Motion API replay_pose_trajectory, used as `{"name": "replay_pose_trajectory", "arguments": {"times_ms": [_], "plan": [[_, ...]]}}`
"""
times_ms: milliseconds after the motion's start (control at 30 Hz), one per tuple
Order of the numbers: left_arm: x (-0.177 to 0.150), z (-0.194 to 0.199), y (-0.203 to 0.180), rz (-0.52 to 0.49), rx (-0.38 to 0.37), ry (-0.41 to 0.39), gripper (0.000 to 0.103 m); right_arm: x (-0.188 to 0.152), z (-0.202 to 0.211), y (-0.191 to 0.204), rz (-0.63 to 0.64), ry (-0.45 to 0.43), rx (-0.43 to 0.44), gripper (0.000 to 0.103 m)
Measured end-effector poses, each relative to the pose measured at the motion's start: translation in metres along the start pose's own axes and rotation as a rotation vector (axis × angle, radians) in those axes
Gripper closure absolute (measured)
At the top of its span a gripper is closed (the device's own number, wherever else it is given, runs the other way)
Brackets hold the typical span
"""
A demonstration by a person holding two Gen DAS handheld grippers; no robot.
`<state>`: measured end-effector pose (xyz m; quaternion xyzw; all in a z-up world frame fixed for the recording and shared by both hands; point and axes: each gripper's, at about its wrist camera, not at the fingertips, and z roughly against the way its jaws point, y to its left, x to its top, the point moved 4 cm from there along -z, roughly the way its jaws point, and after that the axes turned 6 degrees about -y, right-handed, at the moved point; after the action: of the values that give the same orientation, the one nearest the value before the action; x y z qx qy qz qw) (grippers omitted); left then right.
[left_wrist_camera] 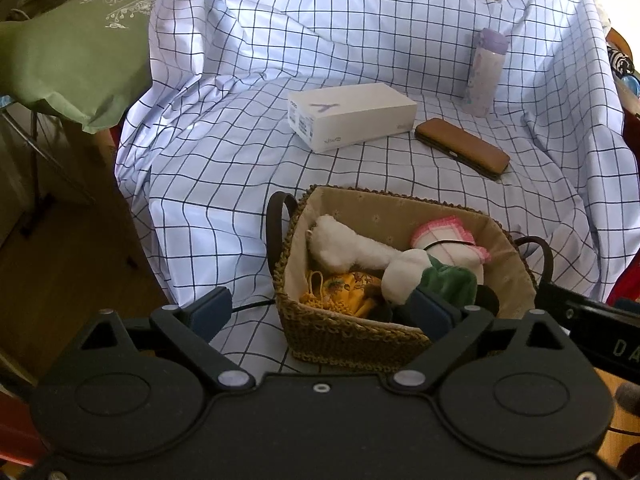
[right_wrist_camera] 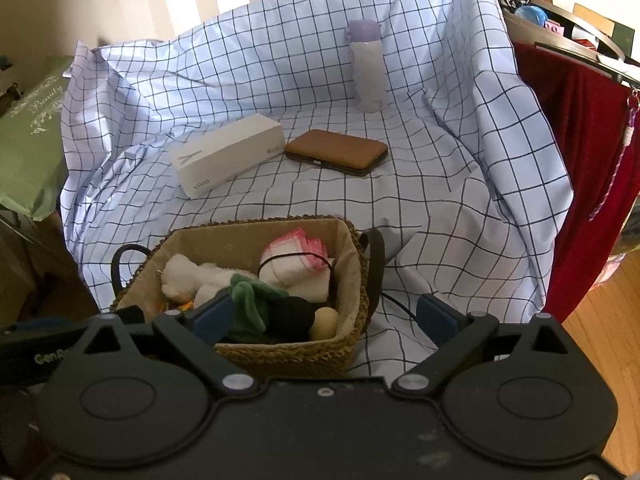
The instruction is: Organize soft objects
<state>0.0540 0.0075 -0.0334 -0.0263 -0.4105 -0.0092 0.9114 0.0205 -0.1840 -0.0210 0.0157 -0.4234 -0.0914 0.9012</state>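
Note:
A woven basket with dark handles sits on the checked cloth near the front. It holds a white plush toy, a folded white cloth with pink edging, a green soft item, a yellow pouch and a black soft item. My left gripper is open and empty, its jaws straddling the basket's near left corner. My right gripper is open and empty, straddling the basket's near right corner.
A white phone box, a brown case and a lilac bottle stand further back on the checked cloth. A green cushion lies left; a red cloth hangs right.

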Motion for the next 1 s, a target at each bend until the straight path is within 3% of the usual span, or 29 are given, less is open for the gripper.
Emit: {"name": "replay_pose_trajectory", "arguments": {"times_ms": [1000], "plan": [[-0.0043, -0.0015, 0.0008, -0.019, 0.014, 0.013, 0.010, -0.0093, -0.0022, 0.0031, 0.073, 0.026, -0.025, 0.000]]}}
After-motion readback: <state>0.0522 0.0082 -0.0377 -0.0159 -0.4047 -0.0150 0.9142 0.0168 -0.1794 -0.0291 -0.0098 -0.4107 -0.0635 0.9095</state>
